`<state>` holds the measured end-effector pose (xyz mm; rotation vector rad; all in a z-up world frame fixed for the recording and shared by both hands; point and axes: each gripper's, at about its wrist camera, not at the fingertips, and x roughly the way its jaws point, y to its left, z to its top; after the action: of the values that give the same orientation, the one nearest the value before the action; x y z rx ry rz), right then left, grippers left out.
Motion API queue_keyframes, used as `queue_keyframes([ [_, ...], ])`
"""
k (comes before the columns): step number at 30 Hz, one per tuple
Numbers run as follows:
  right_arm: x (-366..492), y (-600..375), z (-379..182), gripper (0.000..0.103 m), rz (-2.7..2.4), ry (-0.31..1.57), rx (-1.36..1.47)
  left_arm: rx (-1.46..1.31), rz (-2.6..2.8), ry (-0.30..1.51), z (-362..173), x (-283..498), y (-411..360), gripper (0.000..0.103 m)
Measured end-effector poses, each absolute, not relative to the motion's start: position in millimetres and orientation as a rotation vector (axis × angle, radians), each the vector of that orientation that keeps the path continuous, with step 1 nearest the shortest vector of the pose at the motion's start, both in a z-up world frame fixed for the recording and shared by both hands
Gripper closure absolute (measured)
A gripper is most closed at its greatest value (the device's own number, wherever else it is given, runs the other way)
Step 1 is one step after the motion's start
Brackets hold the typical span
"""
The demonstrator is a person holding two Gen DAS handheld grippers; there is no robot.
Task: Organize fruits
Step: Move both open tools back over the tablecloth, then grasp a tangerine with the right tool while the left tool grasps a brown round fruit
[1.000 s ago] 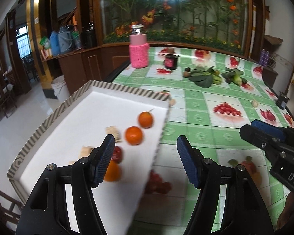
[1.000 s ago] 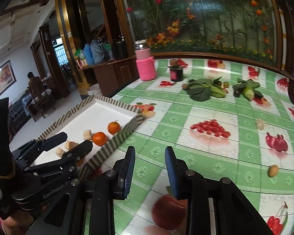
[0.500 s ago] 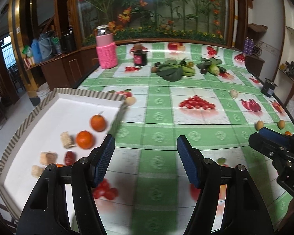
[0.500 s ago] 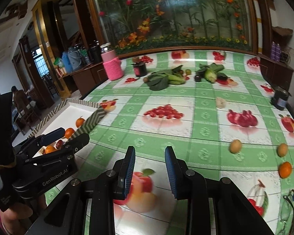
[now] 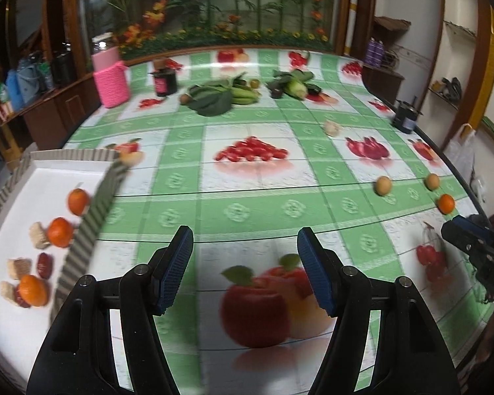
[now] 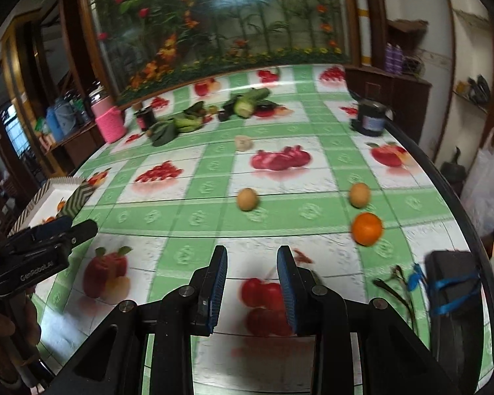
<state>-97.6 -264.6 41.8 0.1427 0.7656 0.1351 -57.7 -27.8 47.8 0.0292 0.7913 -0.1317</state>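
A white tray with a striped rim [image 5: 92,210] sits at the table's left; it holds oranges [image 5: 60,232], red dates and pale pieces. It also shows in the right wrist view [image 6: 79,197]. Loose on the right of the table lie an orange [image 6: 366,229] and two tan round fruits [image 6: 247,199] [image 6: 359,194]; they also show in the left wrist view, orange [image 5: 446,203], tan fruit [image 5: 383,185]. My left gripper [image 5: 245,247] is open and empty over the tablecloth. My right gripper [image 6: 252,265] is open and empty, short of the loose fruits.
At the far end stand a pink jar [image 5: 111,77], a dark jar [image 5: 164,82], leafy greens and bananas [image 5: 224,95] and a cut vegetable [image 5: 293,87]. A garlic-like bulb [image 6: 243,142], a dark cup [image 6: 372,117] and a black case [image 6: 454,293] lie toward the table's right edge.
Both grippers have swung right, away from the tray toward the loose fruits. The tray has slid to the left edge of both views. Both jaws stay open.
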Motion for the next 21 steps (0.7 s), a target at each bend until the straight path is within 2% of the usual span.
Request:
queue_keyframes([
  [11,-103.8,-318.7,46.1,0.073,0.066,0.757,0.215,0.027,-0.220,0.849,41.8,-45.3,-54.1,0.037],
  [15,-94.6,-323.5,46.4,0.073,0.011,0.771,0.162,0.026,-0.252,0.869,41.5,-38.0,-64.6,0.037],
  [18,-81.5,-328.1,41.7,0.068,0.022,0.792,0.156,0.020,-0.284,0.883,42.7,-33.4,-75.0,0.037],
  [21,-68.4,-329.8,34.4,0.068,0.002,0.820,0.117,0.043,-0.294,0.879,43.3,-29.5,-86.7,0.037],
])
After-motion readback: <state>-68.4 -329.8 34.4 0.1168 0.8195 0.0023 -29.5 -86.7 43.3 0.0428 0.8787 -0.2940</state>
